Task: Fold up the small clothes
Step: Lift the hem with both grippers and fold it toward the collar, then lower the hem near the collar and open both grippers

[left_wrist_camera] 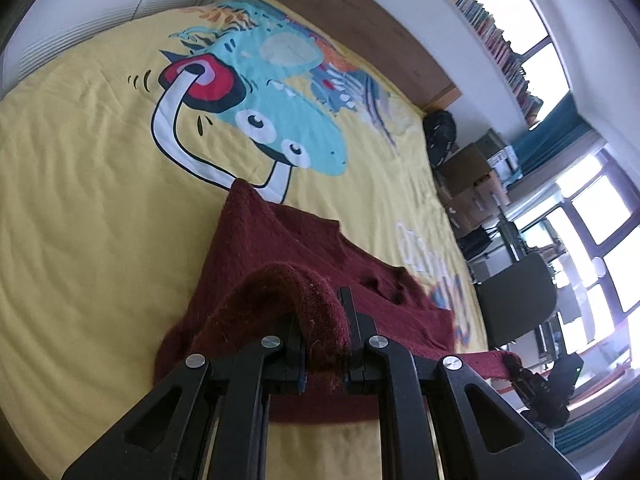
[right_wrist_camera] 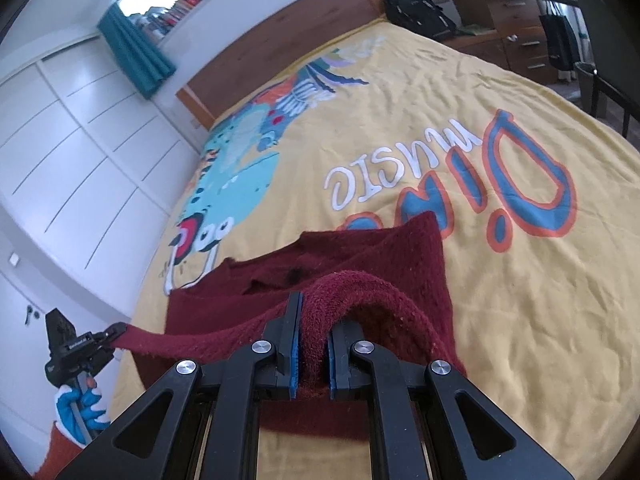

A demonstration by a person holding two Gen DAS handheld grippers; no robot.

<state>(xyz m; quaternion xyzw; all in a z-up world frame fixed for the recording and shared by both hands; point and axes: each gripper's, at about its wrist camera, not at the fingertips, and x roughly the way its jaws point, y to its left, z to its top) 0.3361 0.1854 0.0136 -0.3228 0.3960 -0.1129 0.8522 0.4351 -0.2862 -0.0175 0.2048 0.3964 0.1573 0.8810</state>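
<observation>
A dark red knitted garment (left_wrist_camera: 288, 256) lies partly on the yellow printed bedspread (left_wrist_camera: 80, 184). My left gripper (left_wrist_camera: 324, 312) is shut on one bunched edge of it, which arches over the fingers. My right gripper (right_wrist_camera: 316, 316) is shut on the garment's (right_wrist_camera: 372, 256) other edge. The near edge is stretched between the two grippers and lifted off the bed; the far part rests on the bedspread (right_wrist_camera: 520, 320). The right gripper shows in the left wrist view (left_wrist_camera: 516, 372), and the left gripper in the right wrist view (right_wrist_camera: 108, 334), each pinching a garment corner.
A wooden headboard (right_wrist_camera: 280, 44) stands at the far end of the bed. White wardrobes (right_wrist_camera: 60, 152) line one side. A black backpack (right_wrist_camera: 420, 12), drawers (right_wrist_camera: 512, 20) and a dark chair (left_wrist_camera: 516, 300) stand on the other side.
</observation>
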